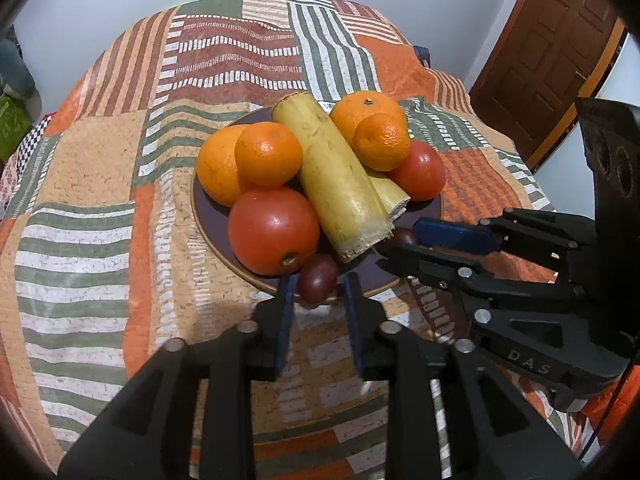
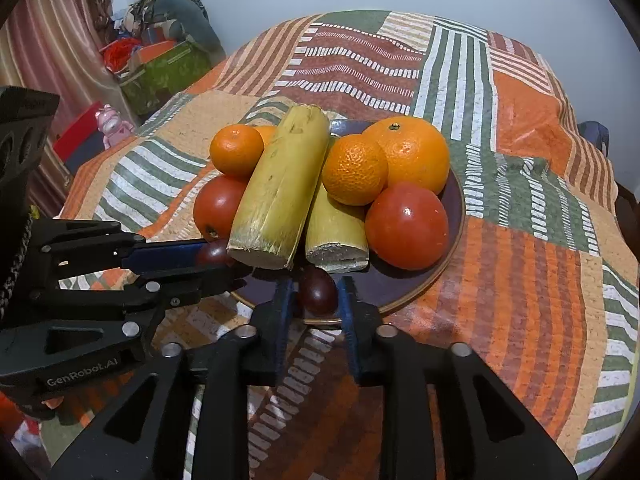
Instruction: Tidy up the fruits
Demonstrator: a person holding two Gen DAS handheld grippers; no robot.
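A dark plate (image 1: 212,220) (image 2: 400,280) holds several oranges (image 1: 268,154) (image 2: 412,152), two tomatoes (image 1: 274,230) (image 2: 406,226) and two yellow-green cane pieces (image 1: 340,176) (image 2: 280,184). Two small dark purple fruits lie at the plate's near edge. My left gripper (image 1: 317,284) (image 2: 216,258) is around one (image 1: 317,278) (image 2: 214,252). My right gripper (image 2: 316,290) (image 1: 400,242) is around the other (image 2: 318,290) (image 1: 404,236). In both, the pads look in contact with the fruit.
The plate rests on a patchwork cloth (image 1: 92,184) (image 2: 520,264) over a round table. A brown door (image 1: 552,52) stands at the right. Bags and boxes (image 2: 160,60) and a pink toy (image 2: 114,122) lie beyond the table's left edge.
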